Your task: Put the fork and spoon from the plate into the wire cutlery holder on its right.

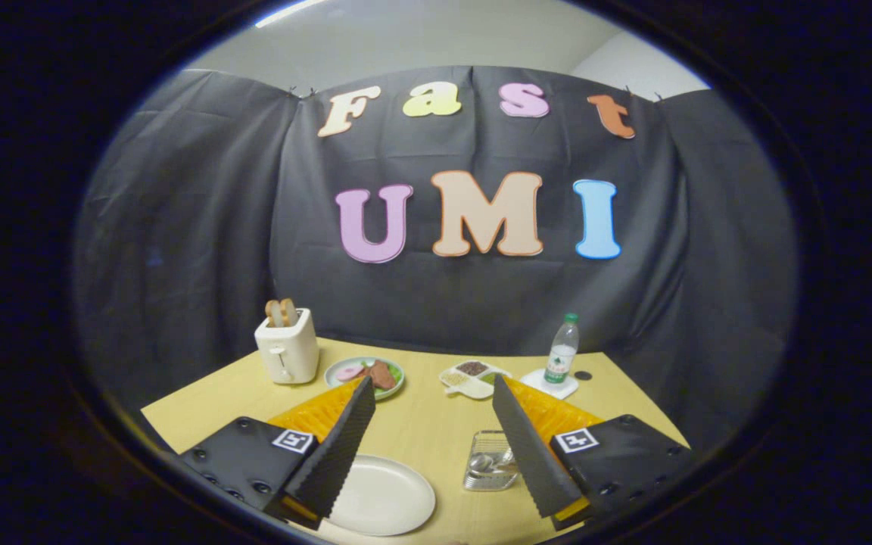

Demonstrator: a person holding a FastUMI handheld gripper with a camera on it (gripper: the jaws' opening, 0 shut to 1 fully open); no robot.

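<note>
The claw [432, 390] hangs above the wooden tabletop [421, 431] with its two fingers spread wide apart and nothing between them. Below the left finger lies a white plate [387, 496], its visible surface bare. Just to the plate's right, close against the right finger, stands the wire cutlery holder [490, 462], and the metal spoon [481, 463] rests inside it beside other metal cutlery that cannot be told apart clearly. Beyond the fingers, toward the black cloth wall, a cream toaster [288, 350] holds two slices of toast [281, 312]. To its right sit a green plate of food [365, 375], a white divided dish [472, 378], and a water bottle [562, 353] on a white coaster [549, 384].
</note>
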